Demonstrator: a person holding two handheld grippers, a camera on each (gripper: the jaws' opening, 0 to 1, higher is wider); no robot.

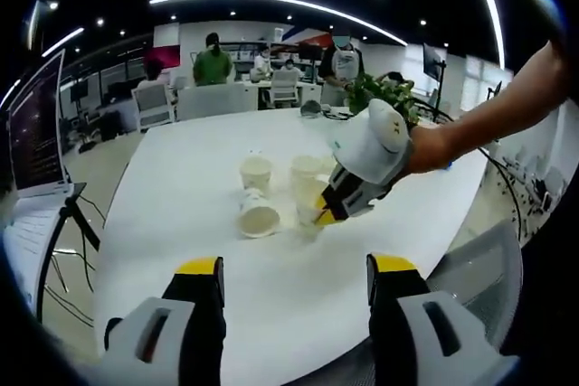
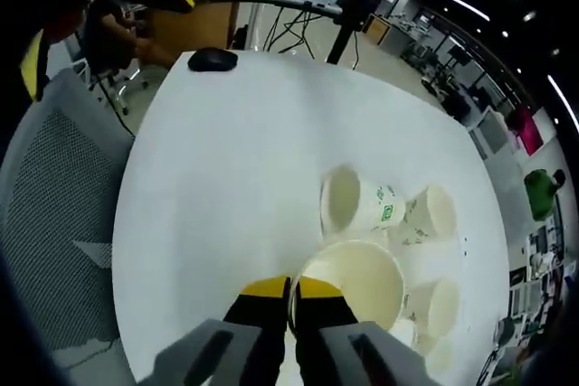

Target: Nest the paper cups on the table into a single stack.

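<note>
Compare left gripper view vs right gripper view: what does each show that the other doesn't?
Left gripper view: its own open jaws low in the picture, the right gripper seen from outside at the cups, a potted plant, a laptop and people at desks behind.

Right gripper view: its jaws closed on the rim of an upright cup, the inside of that cup, a black mouse at the table's far edge and a mesh chair.

Both: the white table and the cluster of paper cups, one tipped cup lying on its side.

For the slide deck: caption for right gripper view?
Right gripper pinches a paper cup's rim; another cup lies tipped on the white table.
</note>
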